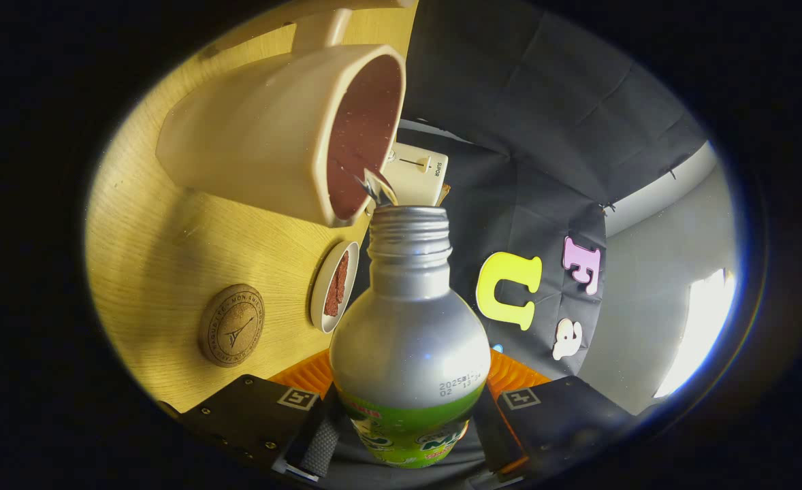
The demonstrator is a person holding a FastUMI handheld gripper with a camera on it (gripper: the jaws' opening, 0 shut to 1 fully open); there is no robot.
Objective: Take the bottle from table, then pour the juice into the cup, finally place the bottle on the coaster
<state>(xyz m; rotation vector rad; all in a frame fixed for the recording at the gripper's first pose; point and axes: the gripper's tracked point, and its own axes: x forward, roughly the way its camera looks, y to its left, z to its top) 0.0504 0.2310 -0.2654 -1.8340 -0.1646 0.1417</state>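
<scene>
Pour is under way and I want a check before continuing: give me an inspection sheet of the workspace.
Surface: wooden table, no spill seen.
Job's things: bottle, cap off, tipped so its mouth meets the cup rim, liquid passing into it; round coaster lies bare, apart from the cup.
Clutter: small dish with dark contents beside the bottle neck; pale boxy device beyond the cup.
Grippers: gripper shut on the bottle, fingers pressing both sides of its lower body.
Cables: nothing seen.
Surroundings: black cloth wall; bright window past it.
</scene>
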